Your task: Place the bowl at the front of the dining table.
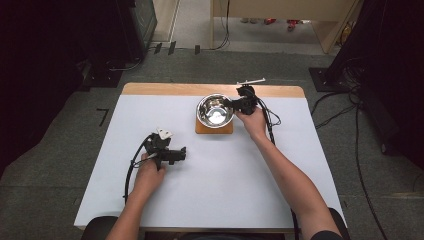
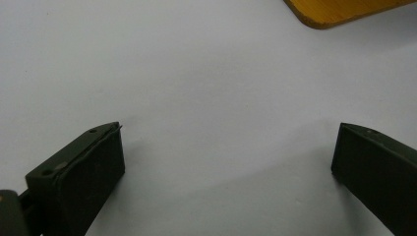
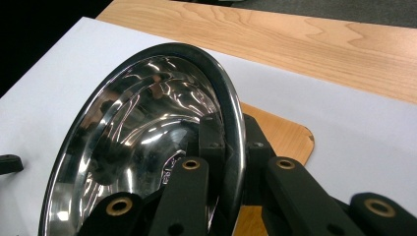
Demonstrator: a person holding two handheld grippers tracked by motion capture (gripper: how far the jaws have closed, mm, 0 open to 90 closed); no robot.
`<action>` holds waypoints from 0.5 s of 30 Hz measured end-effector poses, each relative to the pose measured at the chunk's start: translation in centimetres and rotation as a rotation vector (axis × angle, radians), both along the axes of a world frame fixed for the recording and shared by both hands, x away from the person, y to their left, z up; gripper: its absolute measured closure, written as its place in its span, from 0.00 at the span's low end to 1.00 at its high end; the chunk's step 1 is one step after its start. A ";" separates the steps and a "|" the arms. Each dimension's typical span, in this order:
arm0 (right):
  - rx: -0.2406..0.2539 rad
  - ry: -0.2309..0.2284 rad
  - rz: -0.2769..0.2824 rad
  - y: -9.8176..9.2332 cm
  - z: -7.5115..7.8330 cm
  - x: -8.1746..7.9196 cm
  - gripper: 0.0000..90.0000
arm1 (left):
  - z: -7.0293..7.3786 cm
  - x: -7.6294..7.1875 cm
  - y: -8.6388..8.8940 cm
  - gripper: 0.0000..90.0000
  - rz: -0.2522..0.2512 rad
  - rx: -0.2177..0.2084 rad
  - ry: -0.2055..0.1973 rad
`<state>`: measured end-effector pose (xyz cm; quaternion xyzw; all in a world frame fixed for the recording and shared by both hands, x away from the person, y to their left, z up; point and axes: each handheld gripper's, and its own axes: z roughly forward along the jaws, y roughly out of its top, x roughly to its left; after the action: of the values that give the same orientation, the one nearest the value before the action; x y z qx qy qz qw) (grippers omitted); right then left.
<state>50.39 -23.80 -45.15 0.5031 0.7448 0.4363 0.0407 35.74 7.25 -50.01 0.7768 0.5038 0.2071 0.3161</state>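
Bowl (image 3: 147, 147) rim pinched (board (image 3: 275, 137) beneath)

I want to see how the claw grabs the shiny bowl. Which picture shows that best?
The right gripper view: its jaws pinch the bowl rim, one inside, one outside. The high view shows the whole bowl on its wooden board, grip tiny. The left gripper view catches a board corner.
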 end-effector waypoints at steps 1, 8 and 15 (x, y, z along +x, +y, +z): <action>-0.001 0.000 0.003 0.1 -0.1 0.0 0.93 | 0.0 0.0 0.0 0.00 0.000 0.001 -0.001; -0.023 -0.020 -0.011 0.0 -0.3 0.0 0.93 | 0.0 0.0 0.0 0.00 0.000 0.001 0.000; -0.044 -0.020 -0.027 -0.2 -0.8 0.1 0.93 | 0.0 0.0 0.0 0.00 0.000 0.001 0.000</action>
<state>50.53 -23.95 -45.91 0.5079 0.7469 0.4242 0.0652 35.74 7.25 -50.01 0.7770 0.5036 0.2076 0.3156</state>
